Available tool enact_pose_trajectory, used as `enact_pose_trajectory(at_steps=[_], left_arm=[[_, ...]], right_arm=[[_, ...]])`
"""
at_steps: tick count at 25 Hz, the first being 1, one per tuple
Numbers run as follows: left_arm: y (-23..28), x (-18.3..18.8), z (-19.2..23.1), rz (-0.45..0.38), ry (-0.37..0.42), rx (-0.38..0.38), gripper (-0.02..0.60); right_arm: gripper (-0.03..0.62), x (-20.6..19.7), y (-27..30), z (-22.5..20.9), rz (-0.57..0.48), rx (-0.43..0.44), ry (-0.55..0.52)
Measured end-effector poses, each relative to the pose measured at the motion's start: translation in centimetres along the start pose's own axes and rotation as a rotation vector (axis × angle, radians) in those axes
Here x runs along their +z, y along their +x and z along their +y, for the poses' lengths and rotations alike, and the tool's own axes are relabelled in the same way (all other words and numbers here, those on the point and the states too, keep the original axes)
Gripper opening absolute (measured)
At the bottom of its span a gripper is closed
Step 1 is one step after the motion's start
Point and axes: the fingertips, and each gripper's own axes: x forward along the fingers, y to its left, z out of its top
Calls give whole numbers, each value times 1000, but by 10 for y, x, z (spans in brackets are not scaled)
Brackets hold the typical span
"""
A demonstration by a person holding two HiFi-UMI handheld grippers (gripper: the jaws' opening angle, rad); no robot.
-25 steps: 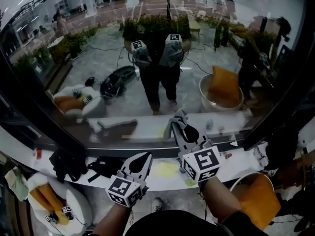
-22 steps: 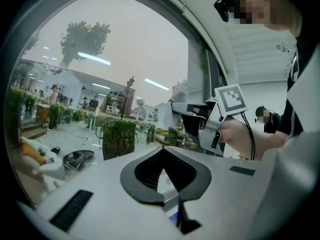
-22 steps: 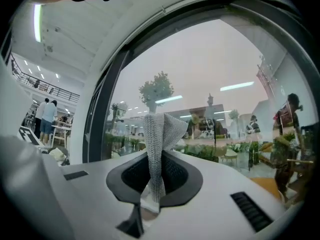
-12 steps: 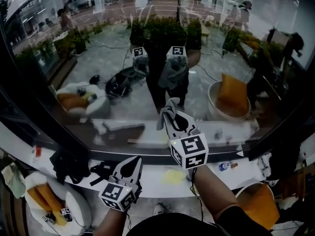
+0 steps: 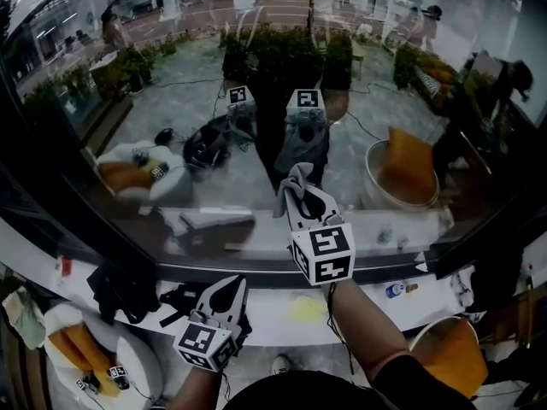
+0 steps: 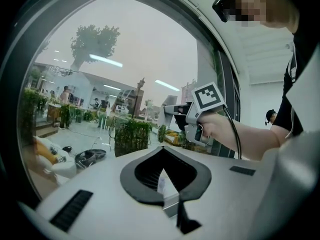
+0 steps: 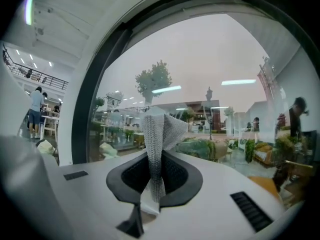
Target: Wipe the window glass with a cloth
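The window glass (image 5: 256, 101) fills the upper head view and mirrors me and both grippers. My right gripper (image 5: 299, 193) is raised in front of the pane, shut on a grey mesh cloth (image 5: 289, 188) that stands up from its jaws. In the right gripper view the cloth (image 7: 159, 129) rises folded out of the gripper (image 7: 156, 181), its top towards the glass (image 7: 210, 69); whether it touches the glass I cannot tell. My left gripper (image 5: 229, 285) hangs low over the sill, shut and empty. Its own view shows the closed gripper (image 6: 162, 170) and the right gripper (image 6: 192, 115) beyond.
A white sill (image 5: 265, 314) runs under the window, with black items (image 5: 128, 289), a yellow patch (image 5: 308, 307) and a small bottle (image 5: 395, 289) on it. A dark frame (image 5: 51, 220) curves at the left. Cushioned seats stand at bottom left (image 5: 77, 348) and bottom right (image 5: 444, 348).
My right gripper has gone up and a little left along the glass with the cloth. The left gripper has dropped slightly and stays low by the sill.
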Motion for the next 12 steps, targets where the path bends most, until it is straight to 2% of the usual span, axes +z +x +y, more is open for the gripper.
enact_pose_trajectory(at_steps=[7,12], left_arm=[[-3,3,8,-6,-34,10,6],[-6,-1,11,-10,-14,-13,6]], right_arm=[[51,-5,9,-1,21,-30,1],[52,-7,17,-3,32,-56,10]])
